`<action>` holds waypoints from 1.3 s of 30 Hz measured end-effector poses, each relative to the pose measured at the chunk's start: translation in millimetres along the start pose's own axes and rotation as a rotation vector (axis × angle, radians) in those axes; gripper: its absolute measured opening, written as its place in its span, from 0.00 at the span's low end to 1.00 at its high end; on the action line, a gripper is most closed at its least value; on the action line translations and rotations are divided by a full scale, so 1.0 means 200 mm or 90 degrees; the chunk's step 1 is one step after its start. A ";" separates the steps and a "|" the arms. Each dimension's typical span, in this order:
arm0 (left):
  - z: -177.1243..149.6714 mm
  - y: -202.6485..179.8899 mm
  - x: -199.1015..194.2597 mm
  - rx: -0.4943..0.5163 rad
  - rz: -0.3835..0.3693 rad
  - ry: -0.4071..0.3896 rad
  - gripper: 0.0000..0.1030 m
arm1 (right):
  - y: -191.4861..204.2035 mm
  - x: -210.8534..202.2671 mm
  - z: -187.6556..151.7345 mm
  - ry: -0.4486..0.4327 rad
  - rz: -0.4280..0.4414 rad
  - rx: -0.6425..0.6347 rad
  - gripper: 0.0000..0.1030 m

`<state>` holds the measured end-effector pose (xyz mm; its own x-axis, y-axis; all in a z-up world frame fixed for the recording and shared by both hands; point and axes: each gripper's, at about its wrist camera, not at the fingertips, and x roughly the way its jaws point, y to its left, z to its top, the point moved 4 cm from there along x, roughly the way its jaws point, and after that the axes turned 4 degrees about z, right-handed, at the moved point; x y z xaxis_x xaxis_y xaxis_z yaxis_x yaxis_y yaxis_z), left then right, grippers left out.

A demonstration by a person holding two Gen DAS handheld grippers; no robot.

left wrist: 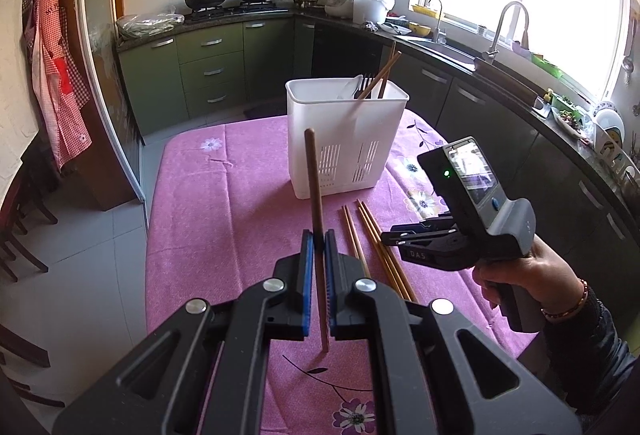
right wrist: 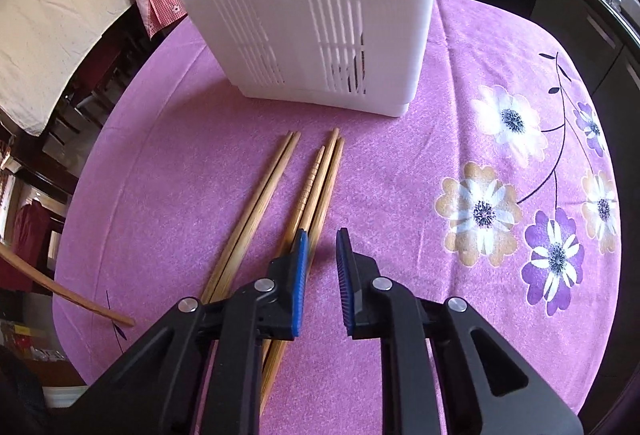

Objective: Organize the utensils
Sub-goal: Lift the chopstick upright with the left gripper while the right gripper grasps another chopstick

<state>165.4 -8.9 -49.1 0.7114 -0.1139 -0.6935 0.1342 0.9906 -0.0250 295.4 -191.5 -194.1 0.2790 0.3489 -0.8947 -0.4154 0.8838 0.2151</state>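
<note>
Bare pink tablecloth [right wrist: 400, 175] right of the loose chopsticks [right wrist: 280, 203] — white utensil basket [right wrist: 320, 35] just beyond.

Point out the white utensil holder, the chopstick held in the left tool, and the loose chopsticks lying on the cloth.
white utensil holder [left wrist: 344, 139]: left wrist view, front wall above the slots.
held chopstick [left wrist: 314, 179]: left wrist view, shaft above the pads.
loose chopsticks [right wrist: 320, 187]: right wrist view, middle of the right-hand bundle.

white letters "das" on the side of the right tongs [left wrist: 386, 238], nothing else legible
</note>
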 end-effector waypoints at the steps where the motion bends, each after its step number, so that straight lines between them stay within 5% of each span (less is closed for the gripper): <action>1: 0.00 0.00 0.00 0.001 0.000 0.000 0.06 | 0.01 0.01 0.01 0.002 -0.008 -0.007 0.15; 6: 0.00 -0.01 0.00 0.004 0.000 0.000 0.06 | 0.09 0.05 0.02 0.016 -0.053 -0.040 0.14; 17: 0.00 -0.02 0.00 0.012 0.002 0.001 0.06 | 0.09 0.11 0.12 0.008 -0.037 -0.011 0.06; 39: -0.01 -0.02 -0.01 0.024 0.012 0.003 0.06 | 0.05 -0.91 -0.14 -0.310 -0.023 -0.026 0.06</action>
<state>161.8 -13.4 -48.3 0.7104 -0.0953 -0.6973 0.1471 0.9890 0.0147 216.6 -254.3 -40.9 0.6625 0.4320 -0.6119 -0.4289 0.8885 0.1629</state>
